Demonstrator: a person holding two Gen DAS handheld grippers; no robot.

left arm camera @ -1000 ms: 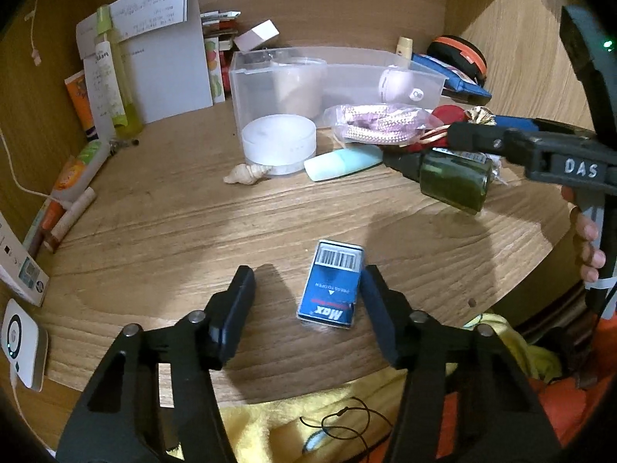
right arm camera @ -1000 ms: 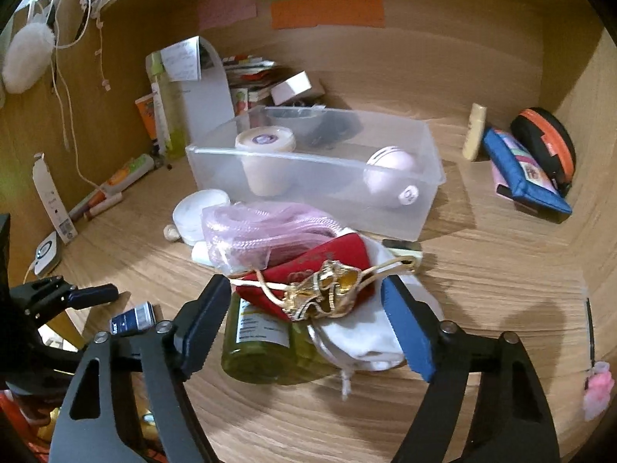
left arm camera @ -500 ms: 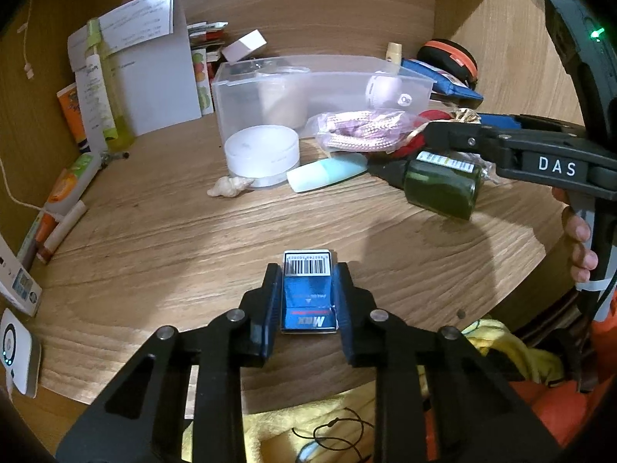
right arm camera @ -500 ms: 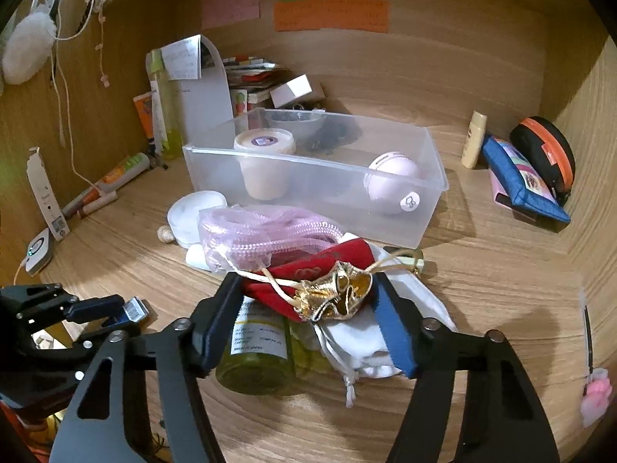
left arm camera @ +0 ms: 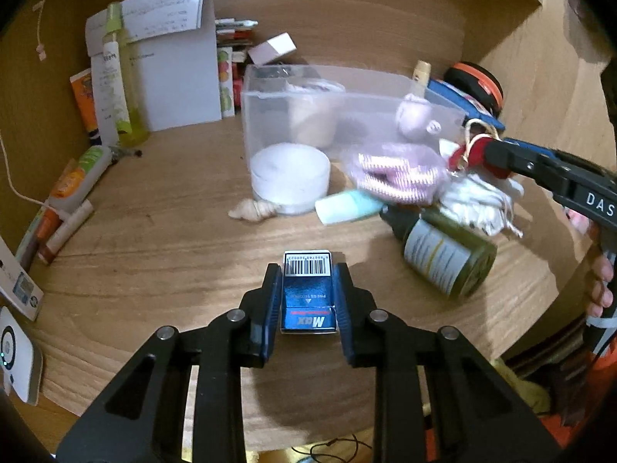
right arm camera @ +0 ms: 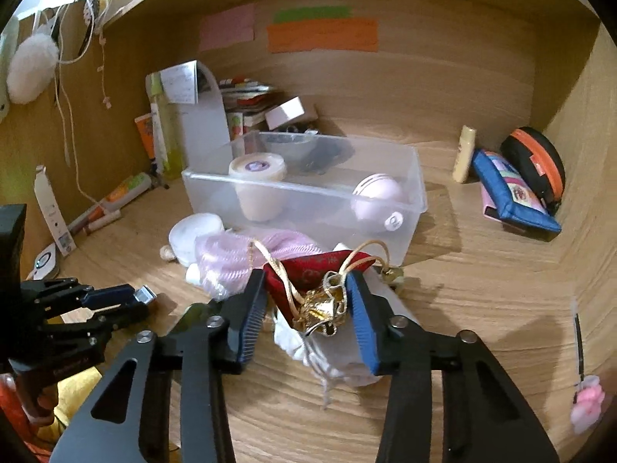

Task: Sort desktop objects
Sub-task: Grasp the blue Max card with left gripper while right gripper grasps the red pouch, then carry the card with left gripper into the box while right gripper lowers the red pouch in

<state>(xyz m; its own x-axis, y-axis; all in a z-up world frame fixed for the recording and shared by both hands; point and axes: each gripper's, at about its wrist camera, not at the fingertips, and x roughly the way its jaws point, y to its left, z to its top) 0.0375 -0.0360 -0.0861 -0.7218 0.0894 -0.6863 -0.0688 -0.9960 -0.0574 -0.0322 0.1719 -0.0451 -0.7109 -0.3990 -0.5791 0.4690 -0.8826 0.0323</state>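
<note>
My left gripper [left arm camera: 307, 281] is shut on a small blue box [left arm camera: 307, 293] with a barcode, held just above the wooden desk near its front edge. My right gripper [right arm camera: 306, 289] is shut on a red pouch [right arm camera: 308, 276] with gold cords, lifted above a white drawstring bag [right arm camera: 339, 359]. In the left wrist view the right gripper [left arm camera: 489, 150] holds the red pouch [left arm camera: 472, 152] beside the clear plastic bin [left arm camera: 347, 112]. The bin [right arm camera: 308, 196] holds a cream jar [right arm camera: 259, 187] and a pale pink ball [right arm camera: 378, 200].
A green bottle [left arm camera: 447, 254] lies on its side. A pink mesh bag [left arm camera: 397, 173], a mint tube [left arm camera: 349, 206], a white round tub [left arm camera: 289, 175] and a shell [left arm camera: 252, 210] lie before the bin. Pouches [right arm camera: 516, 189] sit at the back right; tubes and papers [left arm camera: 154, 65] at the left.
My left gripper closed on the blue box and raised it slightly. My right gripper closed on the red pouch and lifted it off the pile toward the bin.
</note>
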